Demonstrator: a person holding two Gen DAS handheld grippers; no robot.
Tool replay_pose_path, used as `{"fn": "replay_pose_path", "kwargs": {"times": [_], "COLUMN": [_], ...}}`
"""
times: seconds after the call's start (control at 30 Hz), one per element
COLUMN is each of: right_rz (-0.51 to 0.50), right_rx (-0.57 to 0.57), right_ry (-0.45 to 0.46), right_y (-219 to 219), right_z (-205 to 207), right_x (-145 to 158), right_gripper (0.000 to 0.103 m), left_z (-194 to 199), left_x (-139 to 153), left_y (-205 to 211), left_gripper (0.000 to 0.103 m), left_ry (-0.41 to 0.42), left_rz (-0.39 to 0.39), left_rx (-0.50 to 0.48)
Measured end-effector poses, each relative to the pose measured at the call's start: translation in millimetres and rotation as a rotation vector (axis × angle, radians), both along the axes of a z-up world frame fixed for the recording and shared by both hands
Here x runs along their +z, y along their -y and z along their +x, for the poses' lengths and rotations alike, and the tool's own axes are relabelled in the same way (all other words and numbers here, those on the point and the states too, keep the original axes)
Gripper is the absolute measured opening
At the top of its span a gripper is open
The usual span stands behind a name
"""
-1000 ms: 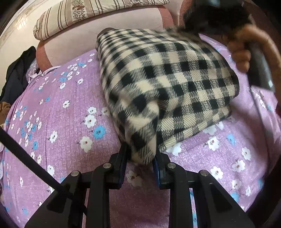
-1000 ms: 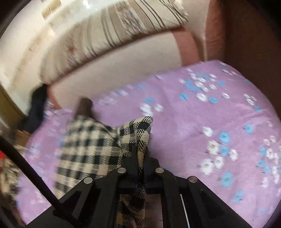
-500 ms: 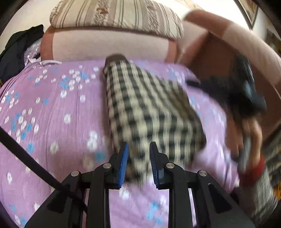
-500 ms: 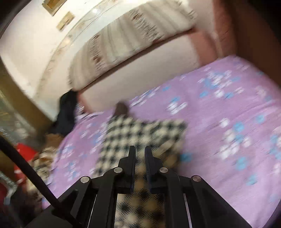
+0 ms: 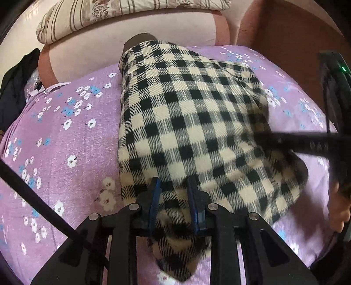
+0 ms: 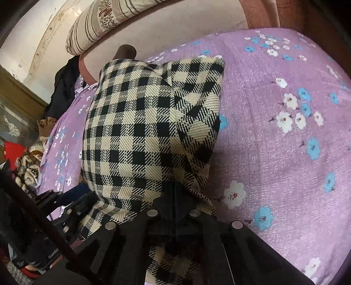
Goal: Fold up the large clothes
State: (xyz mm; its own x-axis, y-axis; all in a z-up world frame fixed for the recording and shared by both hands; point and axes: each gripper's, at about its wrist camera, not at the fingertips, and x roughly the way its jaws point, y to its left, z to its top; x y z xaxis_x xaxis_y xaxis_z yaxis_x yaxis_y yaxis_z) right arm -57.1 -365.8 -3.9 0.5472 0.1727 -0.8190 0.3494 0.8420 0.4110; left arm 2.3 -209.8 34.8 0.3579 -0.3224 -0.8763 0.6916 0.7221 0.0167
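A black-and-cream checked garment (image 5: 186, 114) (image 6: 136, 122) lies folded lengthwise on the purple flowered bed sheet (image 5: 65, 153) (image 6: 274, 153). Its brown end (image 5: 140, 39) points at the headboard. My left gripper (image 5: 173, 184) is shut on the garment's near edge, with cloth bunched between its blue pads and hanging below them. My right gripper (image 6: 175, 188) is shut on the near right part of the garment. Cloth is draped over its fingertips and hides them. In the left wrist view the right gripper (image 5: 285, 142) reaches in from the right as a blurred dark bar.
A striped pillow (image 5: 131, 13) (image 6: 105, 24) rests on the pink headboard (image 5: 98, 57). Dark clothing (image 5: 15, 87) (image 6: 65, 87) hangs at the bed's left side, above a pile of cloth (image 6: 26, 166). A brown wall (image 5: 285, 43) stands on the right. A hand (image 5: 340, 208) holds the right gripper.
The right gripper let go of the raised corner, stood open over the garment, and has now dropped and shut on it. The left gripper shifted along the bed, keeping its hold.
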Motion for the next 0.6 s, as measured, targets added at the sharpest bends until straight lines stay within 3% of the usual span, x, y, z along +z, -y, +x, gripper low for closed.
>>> {"fn": "replay_pose_path", "kwargs": {"times": [0.13,0.27,0.47,0.53,0.6], "right_rz": [-0.044,-0.101,-0.266,-0.282,-0.257], "right_rx": [-0.002,0.011,-0.025,-0.067,-0.116], "right_ry": [-0.013,-0.068,-0.246,-0.207,-0.098], "right_y": [-9.6,-22.9,-40.6,-40.1,-37.7], "right_z": [-7.2,-26.3,-66.1,-84.2,-102.7], "right_x": [5.6,9.1,0.1,13.5,33.4], "right_gripper": [0.000,0.000,0.000,0.001,0.002], "left_z": [-16.0,-32.4,-40.6,-52.6,-62.7], "left_x": [1.9,-8.0,-6.3,3.5,17.2], "left_y": [-28.8,-62.7,-87.3,-95.5,-100.8], "left_gripper": [0.023,0.025,0.030,0.030,0.030], "left_ry": [-0.004,-0.058,-0.114,-0.096,-0.052], "left_rz": [-0.041,-0.070,-0.095,-0.104,-0.116], "left_rx": [0.009,0.031,0.042,0.022,0.002]}}
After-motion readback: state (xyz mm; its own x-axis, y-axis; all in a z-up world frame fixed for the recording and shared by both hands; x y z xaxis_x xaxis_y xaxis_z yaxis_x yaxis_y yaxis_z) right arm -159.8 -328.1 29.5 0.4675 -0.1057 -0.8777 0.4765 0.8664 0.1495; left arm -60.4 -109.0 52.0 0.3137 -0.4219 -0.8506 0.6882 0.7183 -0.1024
